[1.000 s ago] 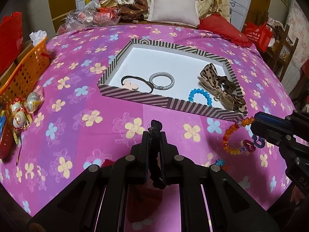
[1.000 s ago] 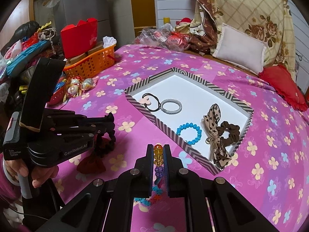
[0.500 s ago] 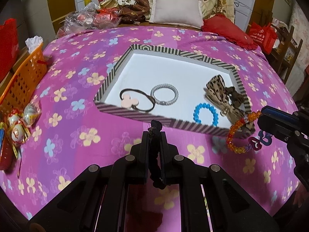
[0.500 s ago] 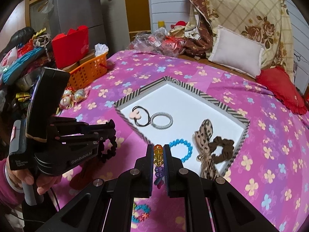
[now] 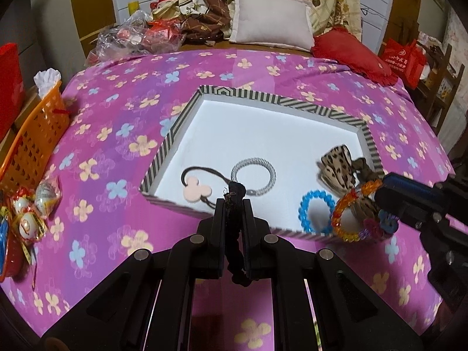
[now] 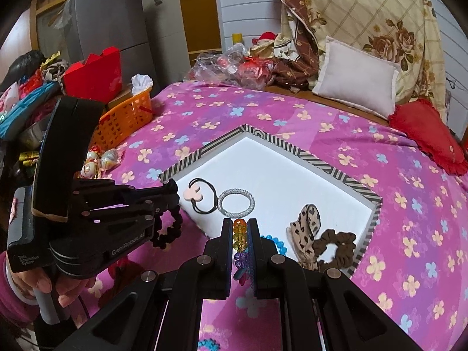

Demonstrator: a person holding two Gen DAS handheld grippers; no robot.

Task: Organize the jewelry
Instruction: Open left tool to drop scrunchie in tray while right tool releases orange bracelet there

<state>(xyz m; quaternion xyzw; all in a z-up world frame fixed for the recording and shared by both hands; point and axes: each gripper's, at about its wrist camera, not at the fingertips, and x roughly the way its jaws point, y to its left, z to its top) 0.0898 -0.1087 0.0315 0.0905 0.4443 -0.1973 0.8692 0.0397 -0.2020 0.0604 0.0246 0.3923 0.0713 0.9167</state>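
Both claws are matte black plastic with silver round screws on the linkage arms. The left claw (image 6: pixel 172 201) carries white "GenRobot.AI" lettering and a grey label; a magenta sleeve (image 6: pixel 11 301) with white cuff shows beneath it.

L gripper (image 5: pixel 234 204): jaws closed, clamped on sth dark, tilted down | R gripper (image 6: pixel 240 234): jaws closed, pinching beads, tilted down | hand (image 6: pixel 44 286) grips L handle, low left
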